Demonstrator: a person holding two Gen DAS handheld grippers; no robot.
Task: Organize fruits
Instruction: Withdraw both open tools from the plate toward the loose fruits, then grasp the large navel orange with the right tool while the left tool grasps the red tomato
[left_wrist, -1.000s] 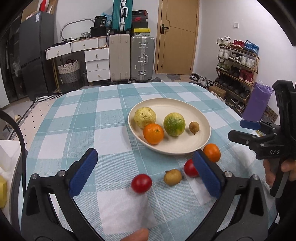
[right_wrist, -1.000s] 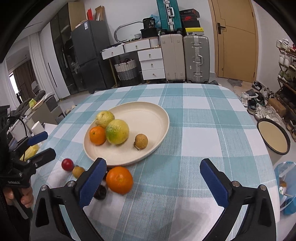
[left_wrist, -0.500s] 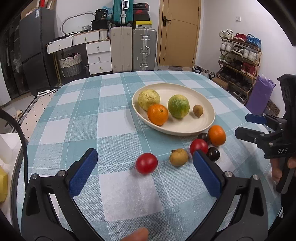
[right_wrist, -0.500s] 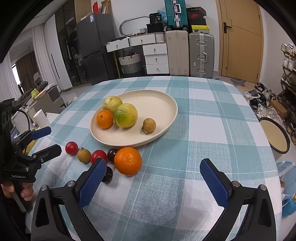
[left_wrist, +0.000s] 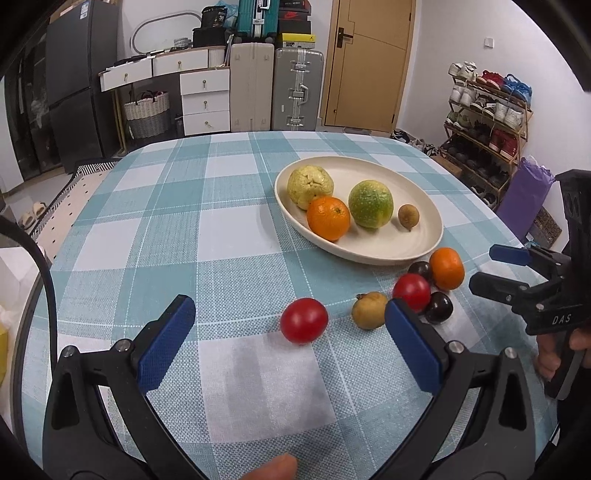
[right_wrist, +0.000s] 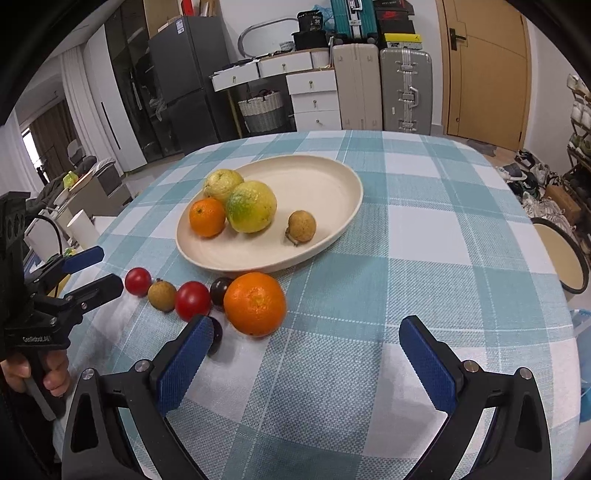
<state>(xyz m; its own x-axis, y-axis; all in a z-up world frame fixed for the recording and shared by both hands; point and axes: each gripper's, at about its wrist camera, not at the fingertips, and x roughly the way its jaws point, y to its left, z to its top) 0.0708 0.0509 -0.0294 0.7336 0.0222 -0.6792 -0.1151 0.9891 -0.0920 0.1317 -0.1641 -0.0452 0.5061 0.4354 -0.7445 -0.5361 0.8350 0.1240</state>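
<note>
Left wrist view, nearest ground first: the left gripper (left_wrist: 288, 347) hangs low over the tabletop (left_wrist: 147, 236) with jaws spread wide and nothing between them; a lone red tomato (left_wrist: 304, 320) lies just ahead in the gap. Beside it to the right sit a brown longan (left_wrist: 369, 310), a second tomato (left_wrist: 412, 292), two dark plums (left_wrist: 439, 307) and a loose orange (left_wrist: 447, 268), all crowded and several touching. The right gripper (right_wrist: 306, 354), likewise wide open and empty, faces that cluster from the other side, its left pad hard against a plum. Beyond lies the cream plate (left_wrist: 391, 251), holding a pale guava, an orange, a green citrus and a small longan, with free space on its far half. Risk, in my judgement: these round fruits roll readily, so a jaw closing on one may nudge its neighbours, and the loose orange rests close to the near tabletop edge on the right. Open cloth to the left and beyond the plate gives ample room for approach.
</note>
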